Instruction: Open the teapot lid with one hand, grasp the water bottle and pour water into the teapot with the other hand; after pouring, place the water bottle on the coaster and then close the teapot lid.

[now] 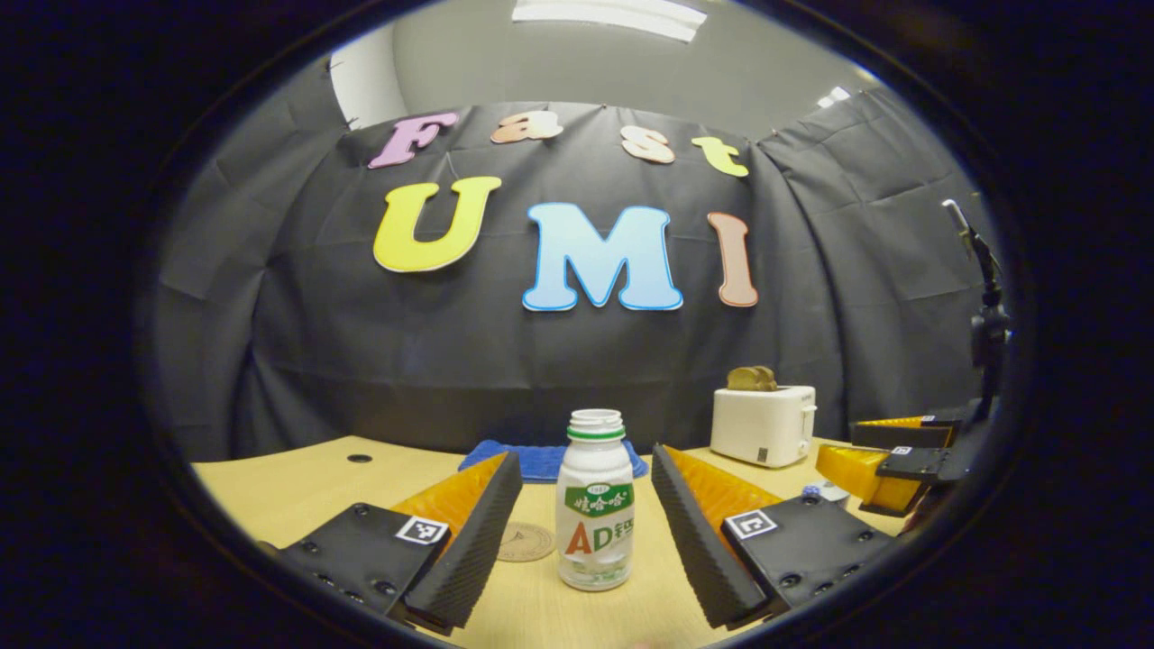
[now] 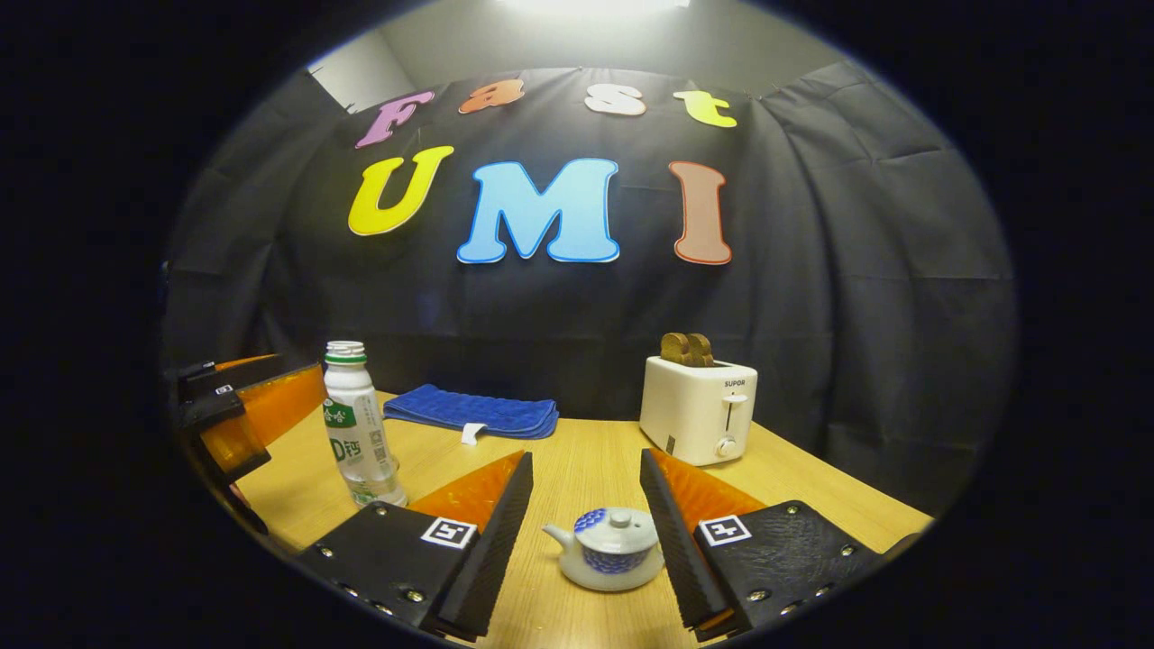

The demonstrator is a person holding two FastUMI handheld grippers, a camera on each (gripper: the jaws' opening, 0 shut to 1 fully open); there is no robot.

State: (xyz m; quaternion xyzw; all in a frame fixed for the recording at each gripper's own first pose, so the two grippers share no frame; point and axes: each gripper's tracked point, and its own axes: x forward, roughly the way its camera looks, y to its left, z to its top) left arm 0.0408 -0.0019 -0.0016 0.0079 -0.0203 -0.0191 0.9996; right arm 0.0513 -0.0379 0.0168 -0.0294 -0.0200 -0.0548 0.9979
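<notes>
A white bottle [image 1: 594,500] with a green neck band and no cap stands upright on the wooden table, centred between the spread fingers of my left gripper [image 1: 586,541], which is open and not touching it. A round coaster [image 1: 525,542] lies just left of the bottle. In the right gripper view, a small white teapot [image 2: 609,550] with blue pattern sits with its lid [image 2: 618,527] on, between the open fingers of my right gripper [image 2: 584,550]. The bottle [image 2: 361,428] and the left gripper [image 2: 239,415] appear at the left there. The right gripper [image 1: 888,460] shows at the right edge of the left gripper view.
A white toaster [image 2: 699,410] with bread in its slots stands at the back right of the table [image 2: 577,460]. A folded blue cloth [image 2: 469,410] lies at the back centre. The toaster [image 1: 762,424] and the cloth [image 1: 541,460] sit behind the bottle in the left gripper view.
</notes>
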